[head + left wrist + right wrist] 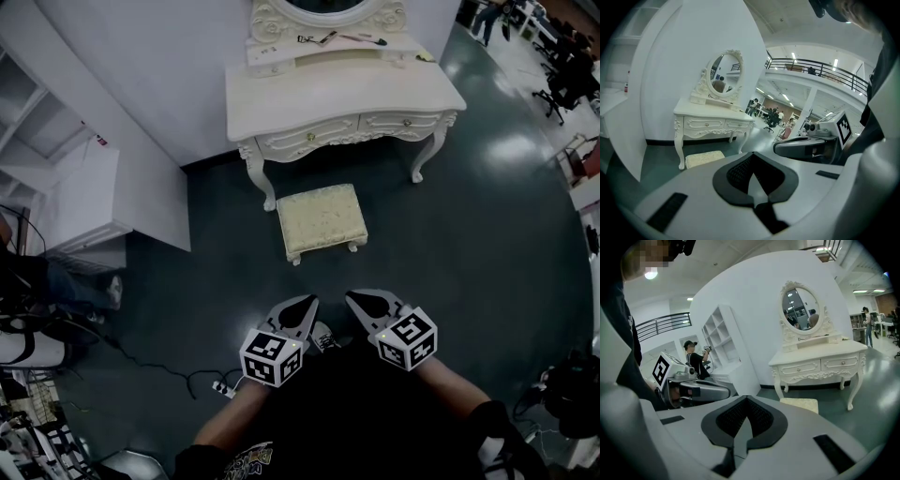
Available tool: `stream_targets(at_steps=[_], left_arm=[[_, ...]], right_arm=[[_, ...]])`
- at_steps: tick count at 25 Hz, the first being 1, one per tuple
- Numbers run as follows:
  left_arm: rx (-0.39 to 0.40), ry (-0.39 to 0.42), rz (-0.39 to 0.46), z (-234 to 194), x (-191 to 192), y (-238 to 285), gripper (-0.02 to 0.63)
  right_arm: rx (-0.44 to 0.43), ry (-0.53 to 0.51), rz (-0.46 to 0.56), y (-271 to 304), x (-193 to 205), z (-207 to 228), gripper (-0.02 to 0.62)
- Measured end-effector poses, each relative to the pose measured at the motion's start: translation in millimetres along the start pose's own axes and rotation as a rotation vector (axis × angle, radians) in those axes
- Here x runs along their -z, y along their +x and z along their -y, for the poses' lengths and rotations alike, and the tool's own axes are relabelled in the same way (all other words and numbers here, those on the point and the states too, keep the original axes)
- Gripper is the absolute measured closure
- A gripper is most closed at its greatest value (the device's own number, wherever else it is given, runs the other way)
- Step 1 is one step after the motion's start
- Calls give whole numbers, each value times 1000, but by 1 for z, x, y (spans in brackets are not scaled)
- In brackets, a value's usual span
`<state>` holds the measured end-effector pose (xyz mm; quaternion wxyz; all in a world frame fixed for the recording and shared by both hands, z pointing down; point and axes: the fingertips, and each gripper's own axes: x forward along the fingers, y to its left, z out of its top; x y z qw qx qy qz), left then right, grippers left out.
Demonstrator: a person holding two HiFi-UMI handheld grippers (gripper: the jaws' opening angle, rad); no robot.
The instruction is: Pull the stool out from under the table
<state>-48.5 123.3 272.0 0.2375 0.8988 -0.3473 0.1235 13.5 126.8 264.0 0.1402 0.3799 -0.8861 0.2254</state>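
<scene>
A cream padded stool [322, 220] stands on the dark floor in front of the white dressing table [342, 103], out beyond the table's front legs. It shows low in the left gripper view as the stool [704, 158] and in the right gripper view as the stool [800, 404]. My left gripper [307, 302] and right gripper [352, 298] hang side by side near my body, well short of the stool. Both are shut with nothing between the jaws. The table carries an oval mirror [801, 308].
A white shelf unit [56, 178] stands at the left beside a curved white wall [159, 56]. Cables and a power strip [221, 385] lie on the floor at the lower left. Office chairs [565, 84] are at the far right. A person [695, 359] stands by the shelves.
</scene>
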Motion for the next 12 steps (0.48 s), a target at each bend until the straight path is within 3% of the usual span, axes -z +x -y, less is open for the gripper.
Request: stream_targets(at_steps=[12], left_arm=[[2,2,3,2,5,-5,598]], right_arm=[[4,-10,8,-3,4,-5,568]])
